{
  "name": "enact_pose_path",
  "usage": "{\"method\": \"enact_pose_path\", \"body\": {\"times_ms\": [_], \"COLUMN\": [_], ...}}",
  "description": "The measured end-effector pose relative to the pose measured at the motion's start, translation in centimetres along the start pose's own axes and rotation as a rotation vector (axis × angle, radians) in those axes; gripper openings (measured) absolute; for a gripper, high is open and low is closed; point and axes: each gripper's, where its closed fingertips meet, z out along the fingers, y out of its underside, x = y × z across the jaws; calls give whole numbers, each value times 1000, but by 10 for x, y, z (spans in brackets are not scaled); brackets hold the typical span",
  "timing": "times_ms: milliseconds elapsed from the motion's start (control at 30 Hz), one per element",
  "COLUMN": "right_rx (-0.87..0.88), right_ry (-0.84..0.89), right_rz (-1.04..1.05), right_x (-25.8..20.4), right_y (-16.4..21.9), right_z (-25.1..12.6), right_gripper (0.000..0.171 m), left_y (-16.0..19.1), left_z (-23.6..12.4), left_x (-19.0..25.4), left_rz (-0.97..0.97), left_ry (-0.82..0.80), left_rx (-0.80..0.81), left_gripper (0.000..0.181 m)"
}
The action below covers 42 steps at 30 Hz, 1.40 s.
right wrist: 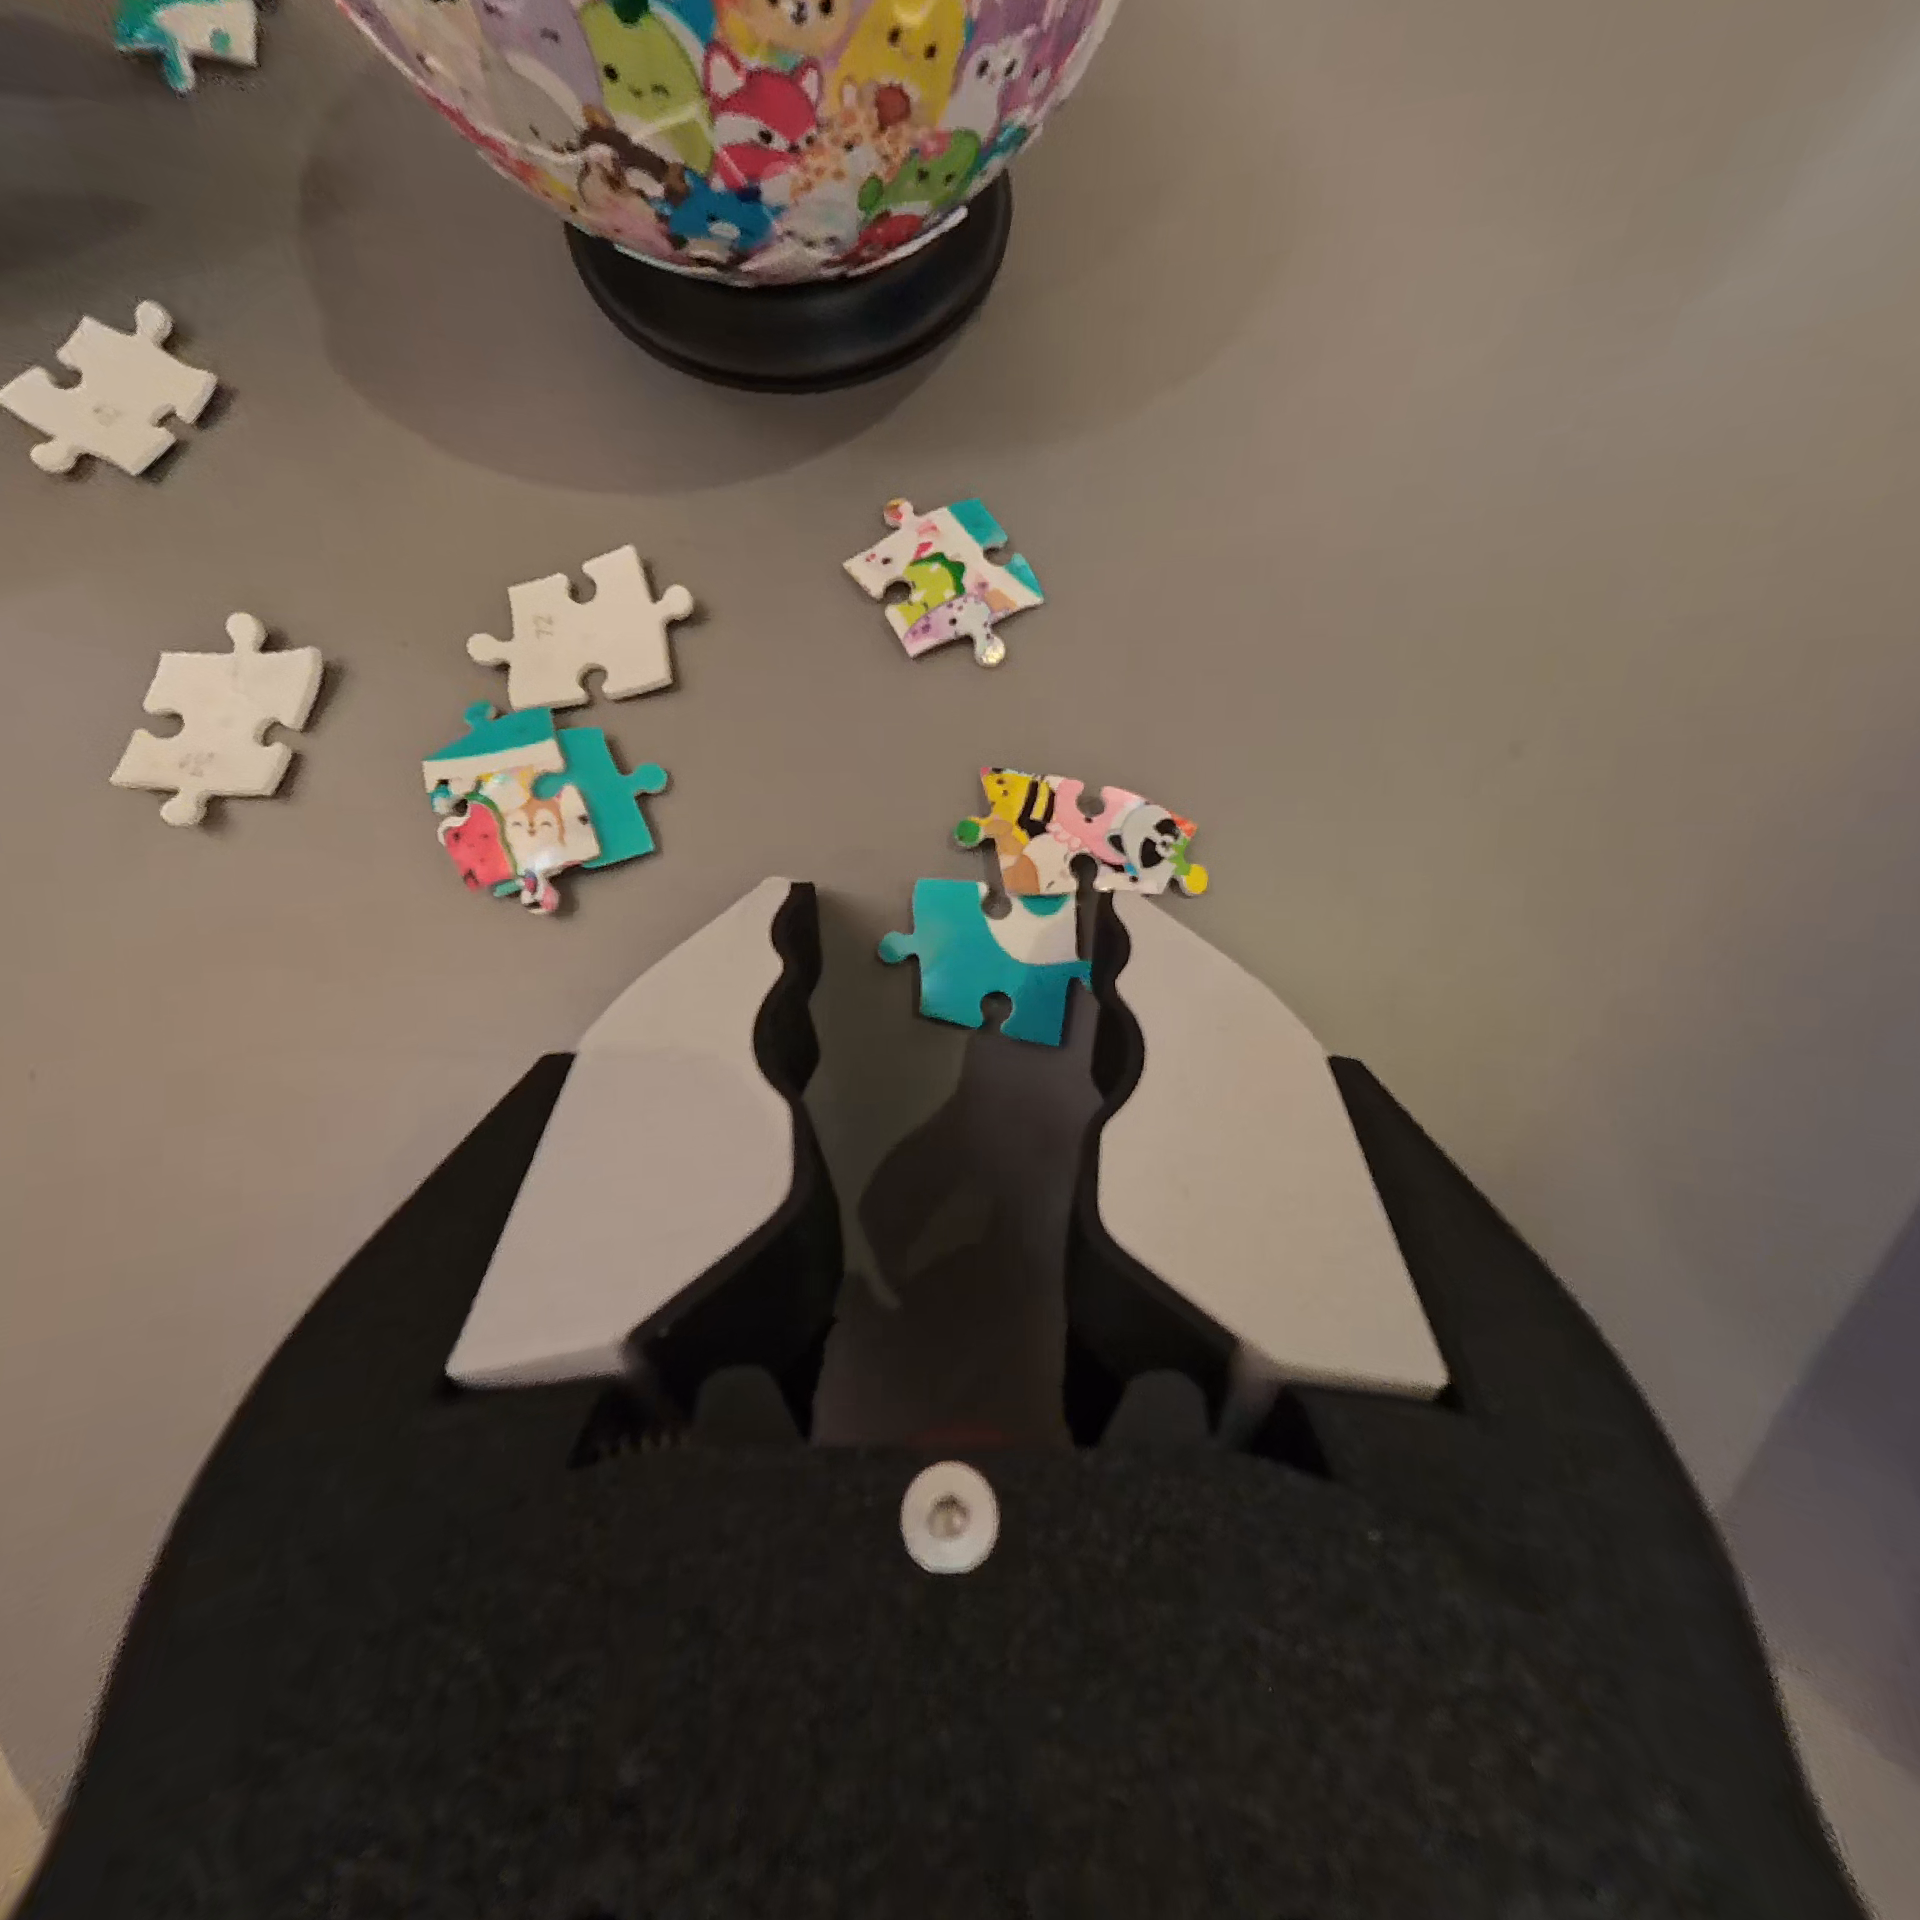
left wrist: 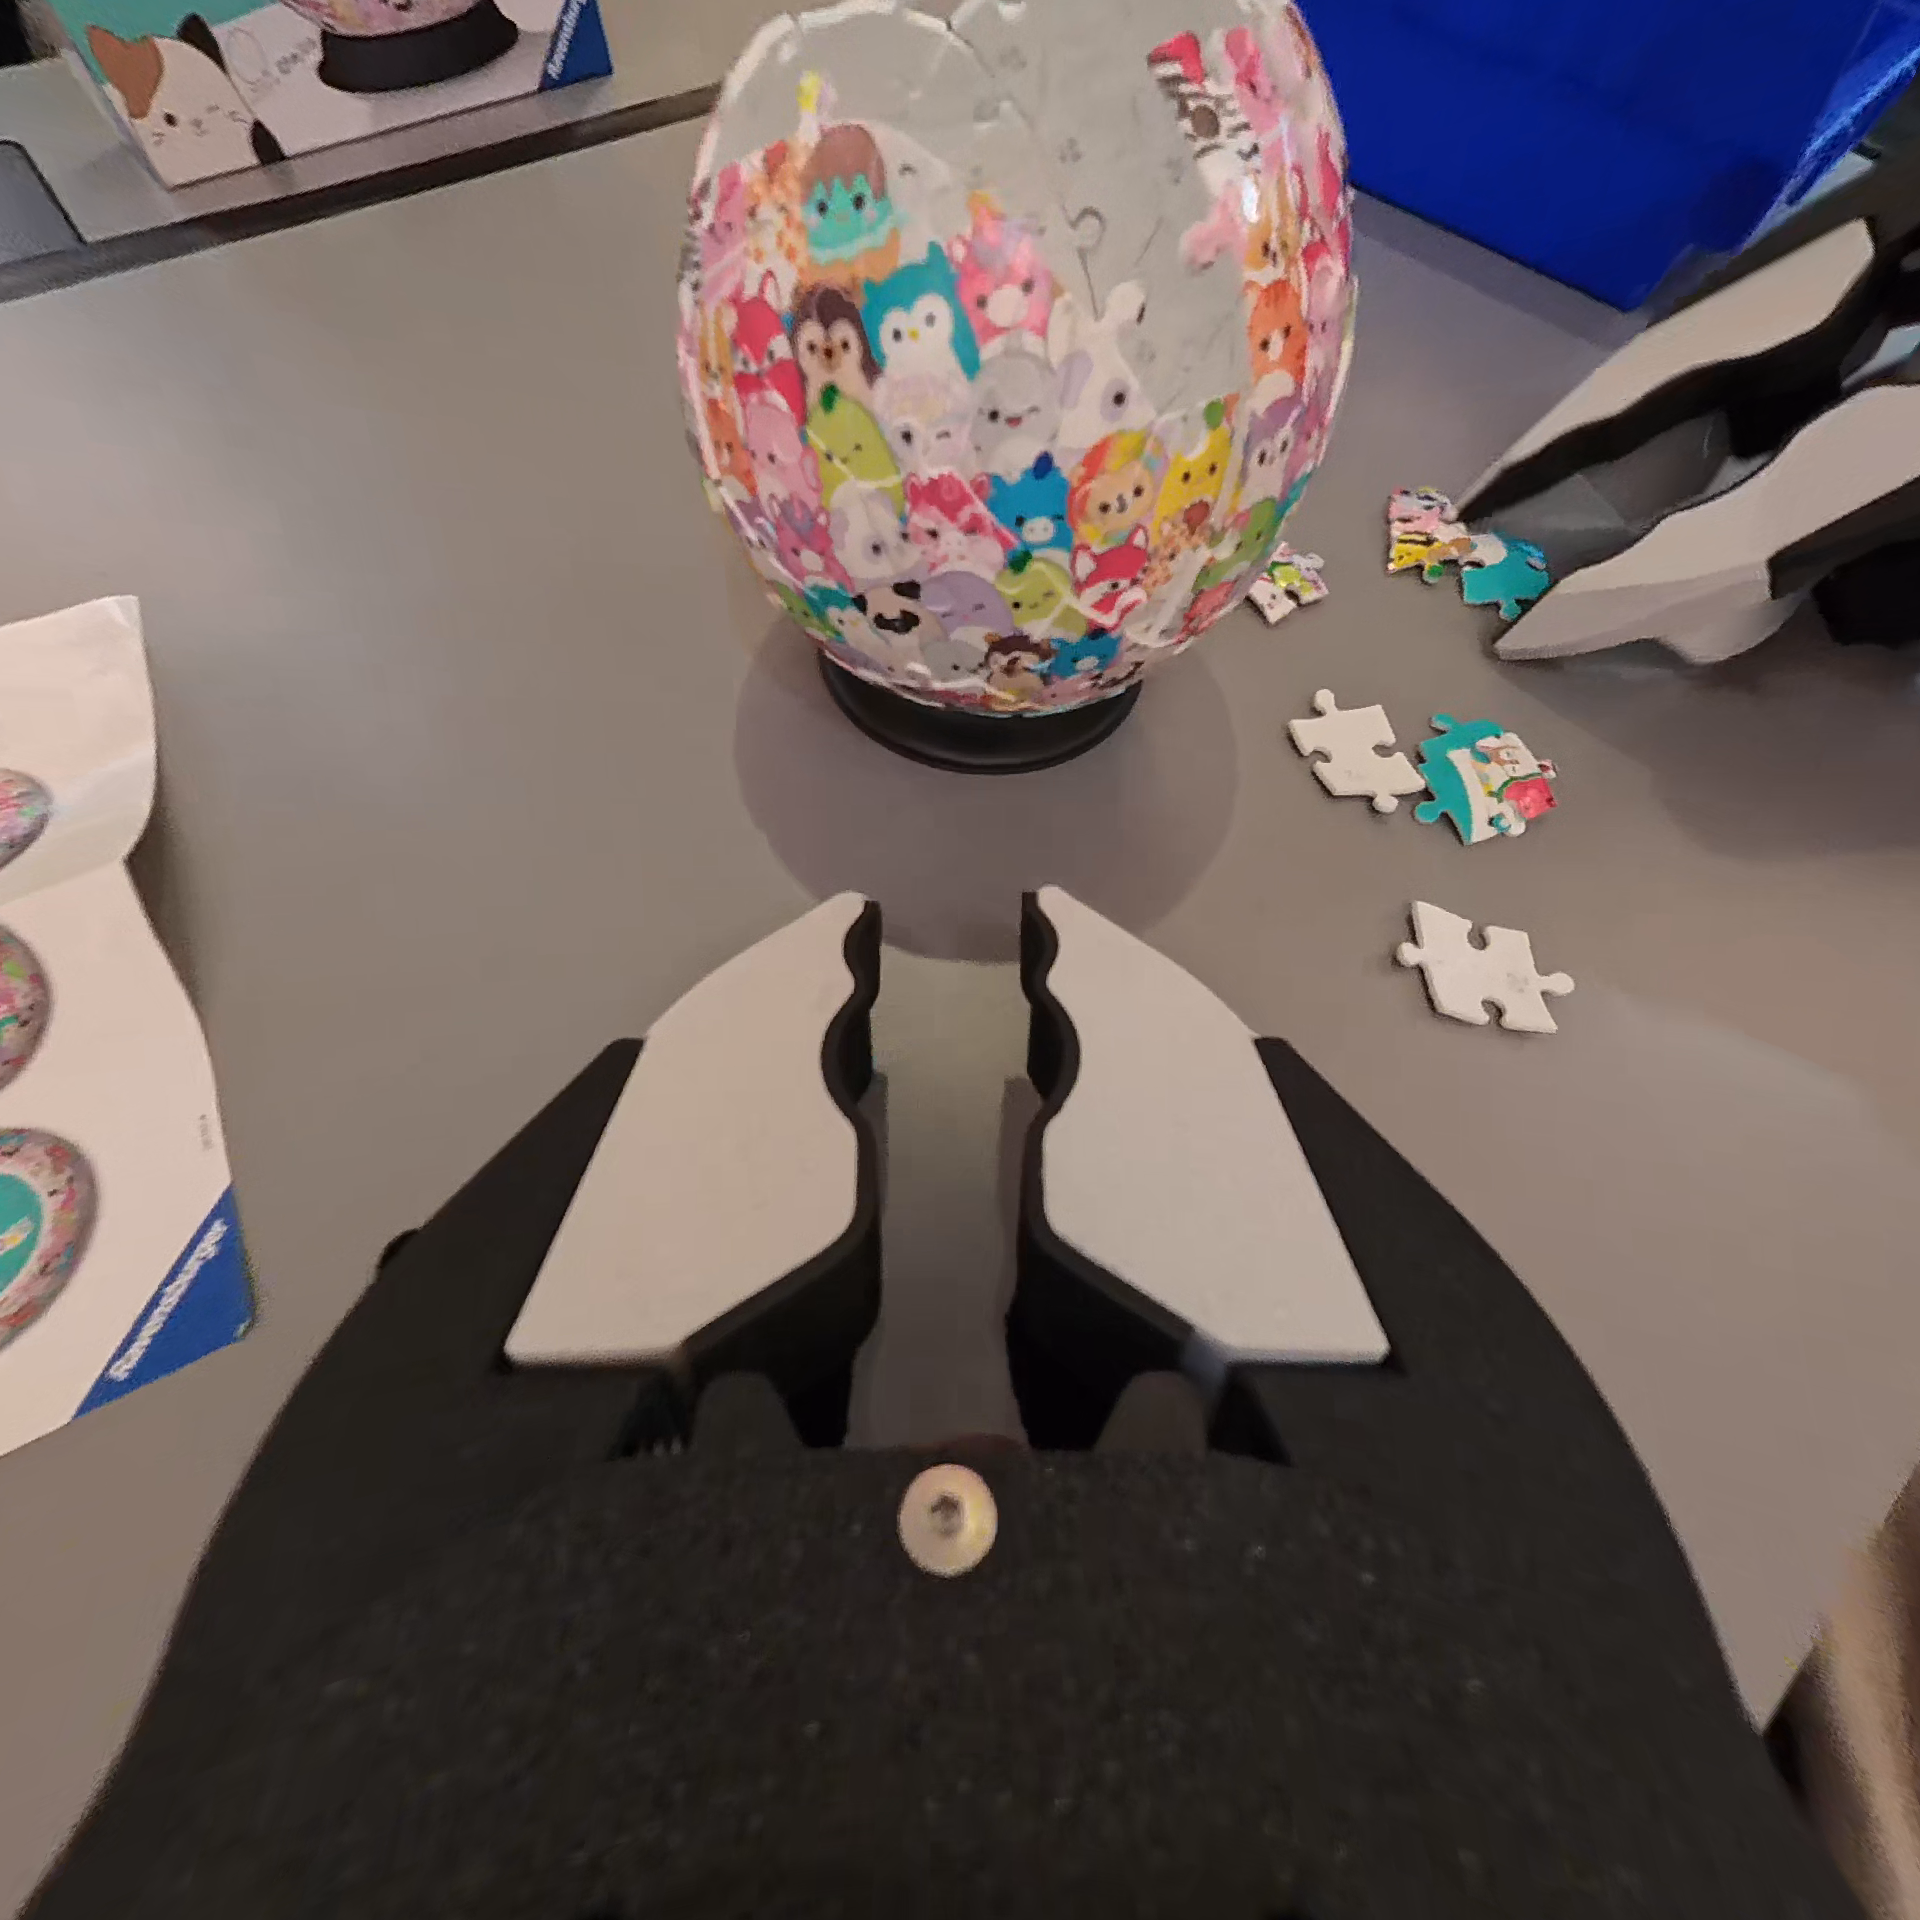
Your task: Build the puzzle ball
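Grey tabletop (left wrist: 416,623); puzzle ball (left wrist: 1013,395) upright on black stand (left wrist: 977,727), upper part unfinished. Loose pieces scattered to its right. Left gripper (left wrist: 951,925) parted, empty, just before the ball. Right gripper (right wrist: 951,914) spread around teal piece (right wrist: 982,966), fingertip touching its edge.

The left wrist view looks forward and slightly down along the left gripper (left wrist: 951,914), from fairly near the puzzle ball (left wrist: 1013,353), which fills the upper centre. The right wrist view sits closer and tilts more steeply down at the surface (right wrist: 1455,623), cutting the ball off at the top edge. Both share the ball's black stand (right wrist: 790,312), loose pieces, and the teal piece (right wrist: 987,966).
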Motion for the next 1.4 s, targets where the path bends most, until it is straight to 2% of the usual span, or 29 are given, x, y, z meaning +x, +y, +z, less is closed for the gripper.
{"method": "enact_pose_path", "body": {"times_ms": [100,200,267,333,433,533,633,667,800,867,1033,1133,1233,1333,1400], "right_rx": [5,97,139,106,63,-46,-284,-368,-672,-735,-841,-967,-1090,-1124,-1162], "right_ry": [-46,-159,-241,-340,-489,-607,-714,-739,-782,-786,-936,-851,-810,-830,-804], "right_rz": [-60,-137,-226,-327,-479,-560,-610,-623,-664,-691,-522,-525,-377,-249,-244], "right_x": [-5,-26,-43,-60,-78,-81,-83,-83,-79,-75,-96,-89,-90,-102,-100], "right_y": [-19,-69,-106,-135,-171,-192,-188,-185,-174,-176,-176,-163,-158,-160,-154], "right_z": [-7,-28,-42,-48,-47,-39,-28,-25,-21,-22,-25,-23,-25,-25,-26], "right_gripper": [56,51,54,63,65,65,75,77,77,79,79,84,95,92,91], "left_y": [1,-2,-8,-15,-25,-34,-40,-40,-41,-41,-43,-43,-40,-40,-37], "left_z": [4,4,2,2,6,15,30,35,33,27,29,37,42,43,45], "left_x": [7,14,16,18,21,11,4,4,10,14,12,11,9,9,8], "left_rz": [12,49,78,67,9,-36,-76,-88,-116,-119,-90,-70,-86,-96,-99], "left_ry": [20,24,12,15,22,-63,-115,-108,-71,-54,-81,-92,-88,-76,-78], "left_rx": [-13,-4,21,52,85,115,120,111,127,138,143,131,115,106,82], "left_gripper": [25,25,23,22,22,36,77,81,84,85,94,97,100,101,99]}}
